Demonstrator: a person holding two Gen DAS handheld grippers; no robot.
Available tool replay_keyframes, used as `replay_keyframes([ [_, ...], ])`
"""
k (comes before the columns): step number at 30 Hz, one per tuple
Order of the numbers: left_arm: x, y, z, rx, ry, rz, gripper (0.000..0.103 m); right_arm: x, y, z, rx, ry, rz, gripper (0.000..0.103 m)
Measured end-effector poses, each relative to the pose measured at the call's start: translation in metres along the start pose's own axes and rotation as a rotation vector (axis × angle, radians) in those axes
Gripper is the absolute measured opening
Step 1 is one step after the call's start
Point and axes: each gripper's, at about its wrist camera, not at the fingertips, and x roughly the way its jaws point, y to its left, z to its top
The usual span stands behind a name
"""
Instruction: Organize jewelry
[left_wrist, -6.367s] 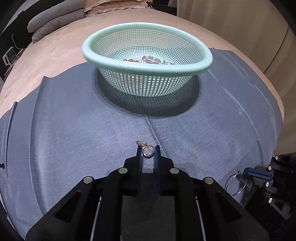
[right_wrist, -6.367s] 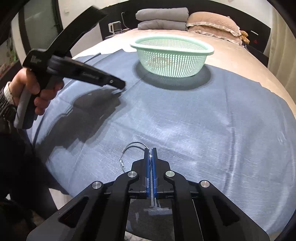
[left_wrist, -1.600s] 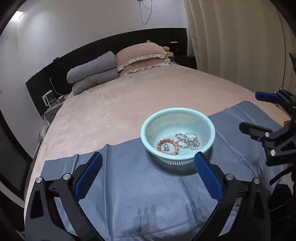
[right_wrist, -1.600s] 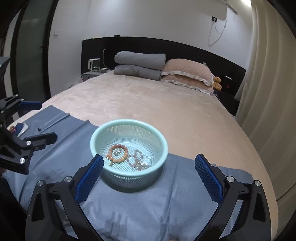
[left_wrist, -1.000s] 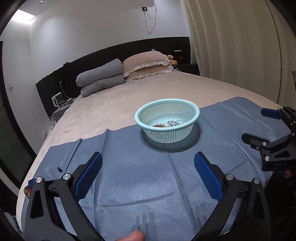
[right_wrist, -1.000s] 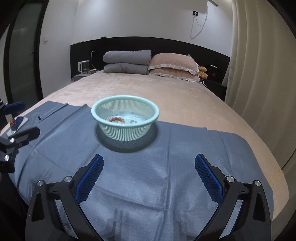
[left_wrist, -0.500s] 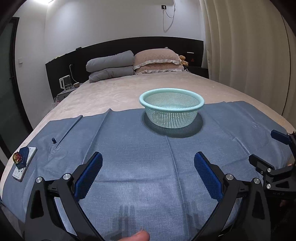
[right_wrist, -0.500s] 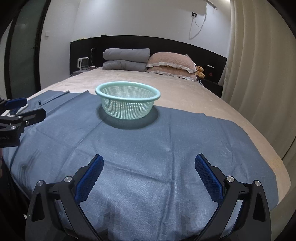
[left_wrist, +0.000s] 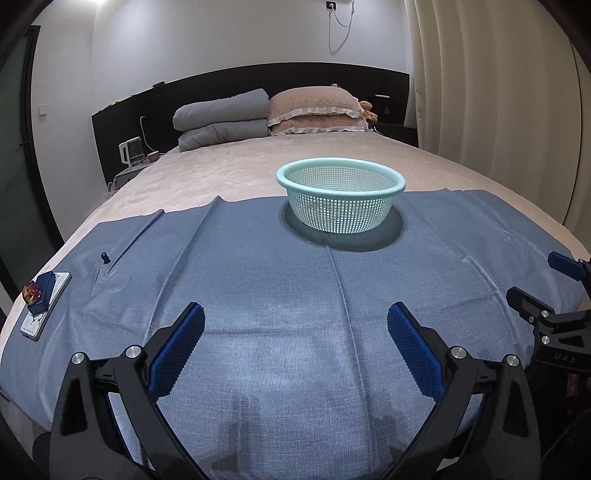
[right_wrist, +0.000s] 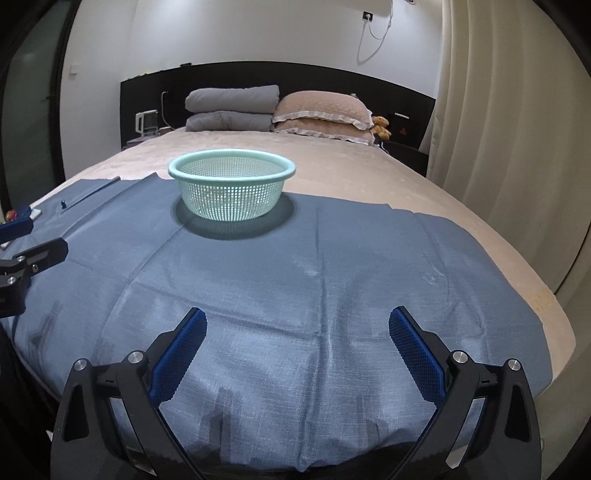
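A mint-green mesh basket stands on the far part of the blue cloth. From this low angle its inside is hidden, so no jewelry shows. My left gripper hangs open near the cloth's front edge, nothing between its blue pads. My right gripper is open too, low over the cloth's front edge and empty. Each gripper also appears at the side of the other's view, the right one and the left one, both open.
A small blue box with a red-gold trinket lies on a white card at the cloth's left edge. A tiny dark pin sits near it. Pillows and folded grey quilts are at the headboard; curtains hang on the right.
Both grippers, shut on jewelry 6.4 s ago, are open and empty. Over the last second both have dropped lower and backed off, so the basket's contents have gone out of sight.
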Motion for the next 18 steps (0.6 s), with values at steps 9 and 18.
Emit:
replay_keyframes([
  [9, -0.0018, -0.0013, -0.0040, -0.003, 0.002, -0.015, 0.097, 0.0011, -0.0005, -0.0017, -0.005, 0.004, -0.005, 0.095],
  [18, 0.0008, -0.0018, -0.0058, -0.006, 0.016, -0.006, 0.097, 0.0028, -0.0004, -0.0051, -0.023, 0.013, 0.026, 0.095],
])
